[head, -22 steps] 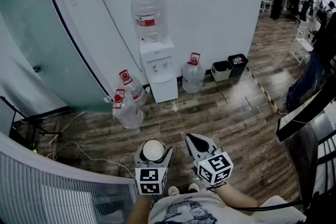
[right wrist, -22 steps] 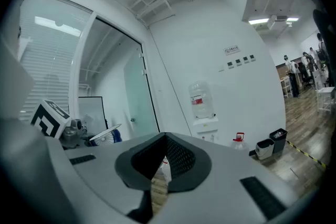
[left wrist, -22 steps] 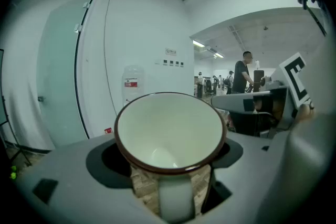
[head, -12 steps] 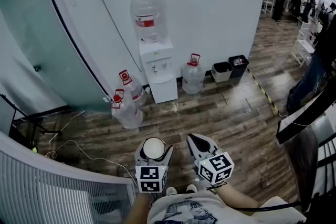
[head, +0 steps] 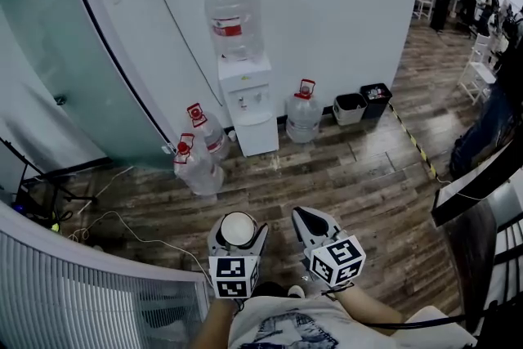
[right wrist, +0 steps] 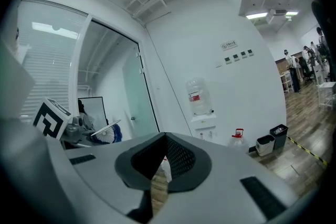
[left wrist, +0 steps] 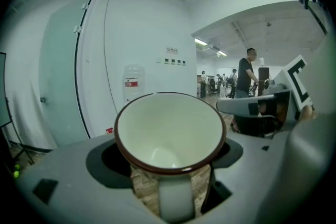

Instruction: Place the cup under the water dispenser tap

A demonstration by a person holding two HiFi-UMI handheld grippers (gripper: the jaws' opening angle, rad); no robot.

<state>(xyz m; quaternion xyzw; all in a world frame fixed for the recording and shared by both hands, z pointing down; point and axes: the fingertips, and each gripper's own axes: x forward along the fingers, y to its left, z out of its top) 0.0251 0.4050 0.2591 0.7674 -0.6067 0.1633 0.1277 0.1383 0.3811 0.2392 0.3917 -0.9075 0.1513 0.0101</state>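
A white cup (head: 239, 230) with a brown rim sits upright between the jaws of my left gripper (head: 238, 228), which is shut on it, low in the head view. In the left gripper view the cup (left wrist: 170, 131) fills the middle, empty, its handle towards the camera. The white water dispenser (head: 250, 109) stands against the far wall with a large bottle (head: 233, 16) on top, several steps ahead of both grippers. My right gripper (head: 310, 221) hangs beside the left one, shut and empty; its view shows the dispenser (right wrist: 203, 124) far off.
Spare water bottles (head: 196, 167) (head: 302, 115) stand on the wood floor on both sides of the dispenser. Two small bins (head: 350, 108) sit to its right. A glass wall (head: 73, 69) runs along the left, a cable (head: 139, 237) lies on the floor, and people stand far right.
The head view has shifted a little, so the dispenser sits slightly further right. Both grippers keep their places and the cup stays in the left one.
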